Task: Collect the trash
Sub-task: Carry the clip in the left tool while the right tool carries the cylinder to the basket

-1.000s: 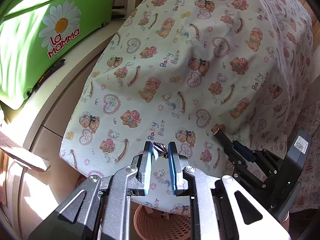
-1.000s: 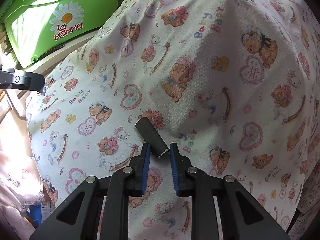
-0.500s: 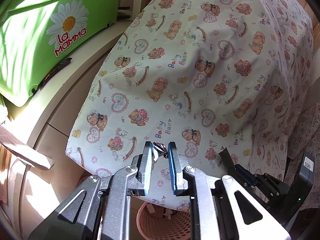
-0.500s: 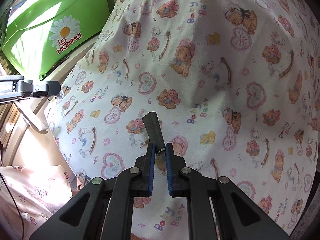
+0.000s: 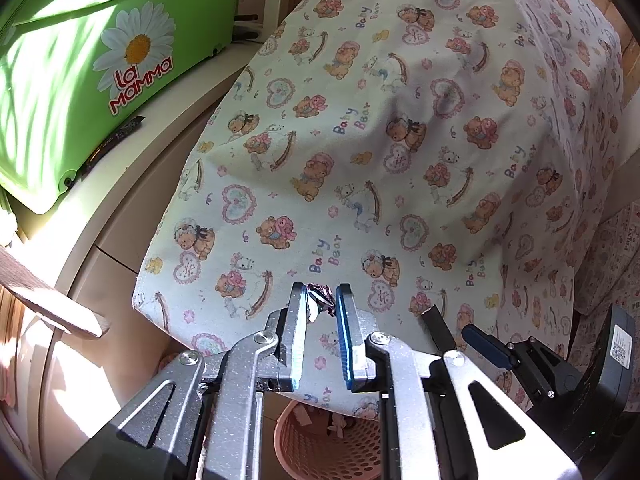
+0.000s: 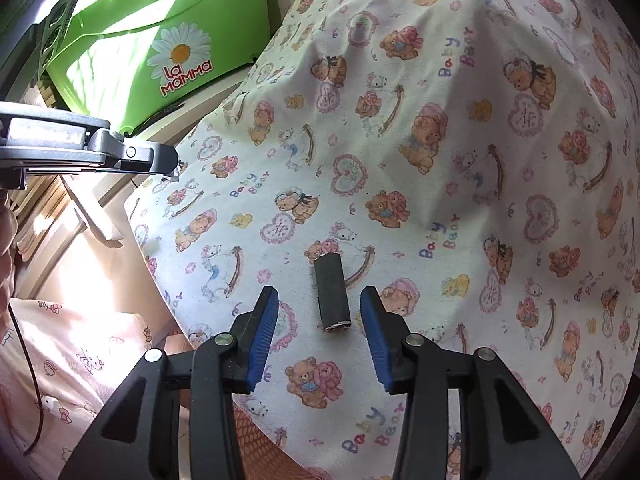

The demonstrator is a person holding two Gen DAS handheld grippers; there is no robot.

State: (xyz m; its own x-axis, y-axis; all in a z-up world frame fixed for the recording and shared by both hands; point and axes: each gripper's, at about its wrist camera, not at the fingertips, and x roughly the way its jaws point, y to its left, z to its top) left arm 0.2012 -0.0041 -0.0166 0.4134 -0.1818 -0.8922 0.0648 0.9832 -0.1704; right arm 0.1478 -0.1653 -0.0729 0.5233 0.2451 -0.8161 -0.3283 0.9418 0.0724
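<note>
the left gripper (image 5: 321,312) is seen closest in the left wrist view. its jaws are pressed together on a small crumpled wrapper (image 5: 320,303), which is held at the fingertips. just under the gripper, a pink basket (image 5: 320,446) with little holes is seen below the edge of the cloth. some scraps are seen inside it, but what they are cannot be told.

the right gripper (image 6: 319,304) is seen closest in the right wrist view. its jaws are opening, and its blue pads (image 6: 264,332) are apart. a short dark tube (image 6: 331,297) is seen in the gap between them, but it is not touched by either pad. the tube is lying on the cloth, with its pale end near the gripper and its far end pointing away. in the left wrist view the same tube is seen low on the right, beside the right gripper's blue fingertip.

further out, a big cloth (image 6: 460,168) printed with bears, hearts and the words "baby bear" is spread over a bumpy shape. what is under it is hidden.

at the far left, a green box (image 5: 72,80) with a white daisy and the words "la mamma" is set on a pale ledge (image 5: 132,184). sunlight is cast across it.
</note>
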